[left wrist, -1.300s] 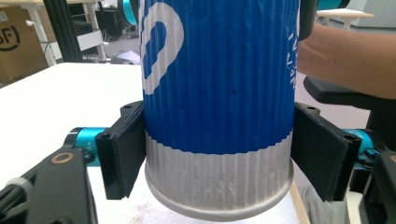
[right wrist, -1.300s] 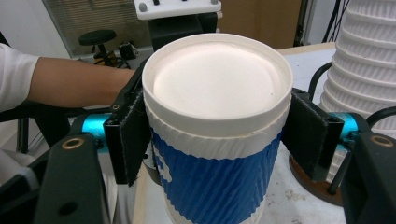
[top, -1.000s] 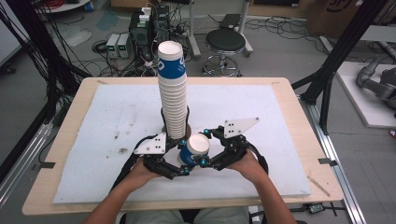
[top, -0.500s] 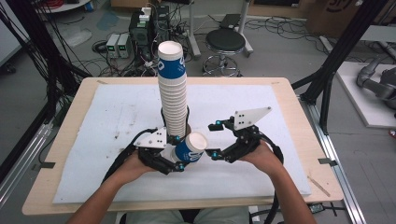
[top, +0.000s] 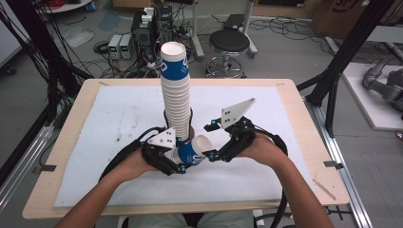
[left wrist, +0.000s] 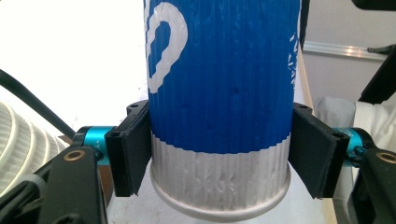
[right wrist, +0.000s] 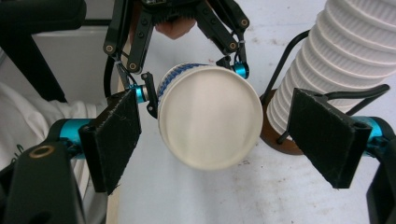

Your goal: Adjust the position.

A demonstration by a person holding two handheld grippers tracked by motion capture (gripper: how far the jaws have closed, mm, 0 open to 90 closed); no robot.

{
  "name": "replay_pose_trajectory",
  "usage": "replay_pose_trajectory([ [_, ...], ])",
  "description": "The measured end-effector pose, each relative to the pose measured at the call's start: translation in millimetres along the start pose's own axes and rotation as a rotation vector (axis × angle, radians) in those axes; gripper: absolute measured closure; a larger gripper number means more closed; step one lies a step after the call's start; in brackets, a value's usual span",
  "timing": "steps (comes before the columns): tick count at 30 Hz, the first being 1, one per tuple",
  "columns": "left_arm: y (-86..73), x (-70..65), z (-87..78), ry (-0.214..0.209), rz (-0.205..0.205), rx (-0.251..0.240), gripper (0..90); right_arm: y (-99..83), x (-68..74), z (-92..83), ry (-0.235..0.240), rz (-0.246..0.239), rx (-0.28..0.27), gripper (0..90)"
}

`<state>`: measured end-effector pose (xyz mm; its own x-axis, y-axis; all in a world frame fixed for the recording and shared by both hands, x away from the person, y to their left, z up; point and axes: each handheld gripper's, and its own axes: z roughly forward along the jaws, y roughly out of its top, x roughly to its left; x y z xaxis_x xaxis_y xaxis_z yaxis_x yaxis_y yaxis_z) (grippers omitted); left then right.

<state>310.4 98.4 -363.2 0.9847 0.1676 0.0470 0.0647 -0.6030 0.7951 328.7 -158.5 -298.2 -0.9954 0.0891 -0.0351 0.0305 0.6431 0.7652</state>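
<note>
Blue-and-white paper cup [top: 191, 153] lies sideways above the table [top: 294, 118], clamped near its base by left tool [top: 177, 160], just in front of the tall cup stack [top: 176, 90]. Right tool [top: 213, 141] gapes wide beside the cup's rim, not touching.

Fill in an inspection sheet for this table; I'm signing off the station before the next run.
Surface: white mat on a wooden table, a few dark specks.
Job's things: tall cup stack on a round stand; one blue cup held lying on its side.
Clutter: nothing seen.
Grippers: left gripper shut on the blue cup near its rim; right gripper open, facing the cup's bottom.
Cables: black cables trail from both grippers toward the person.
Surroundings: stool, electronics boxes, floor wiring.
</note>
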Motion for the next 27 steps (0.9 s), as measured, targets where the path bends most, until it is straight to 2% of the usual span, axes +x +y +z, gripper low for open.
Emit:
replay_pose_trajectory([
  [8, 6.3, -0.3, 2.5, -0.015, 0.013, 0.068, 29.0, 9.0, -0.1, 19.3, 0.029, -0.036, 0.115, 18.1],
  [15, 10.6, -0.2, 6.5, -0.027, 0.033, 0.131, 29.0, 10.4, 1.6, 34.1, 0.056, -0.061, 0.176, 18.2],
  [20, 11.4, -1.5, 8.7, -0.029, 0.025, 0.13, 29.0, 9.0, 2.8, 42.1, 0.061, -0.08, 0.225, 18.8],
  [22, 11.6, -1.8, 9.0, -0.031, 0.028, 0.133, 29.0, 8.5, 2.9, 43.7, 0.069, -0.083, 0.243, 25.1],
  [27, 11.7, -2.9, 9.9, -0.039, 0.036, 0.143, 29.0, 8.2, 4.0, 47.2, 0.078, -0.097, 0.263, 29.2],
])
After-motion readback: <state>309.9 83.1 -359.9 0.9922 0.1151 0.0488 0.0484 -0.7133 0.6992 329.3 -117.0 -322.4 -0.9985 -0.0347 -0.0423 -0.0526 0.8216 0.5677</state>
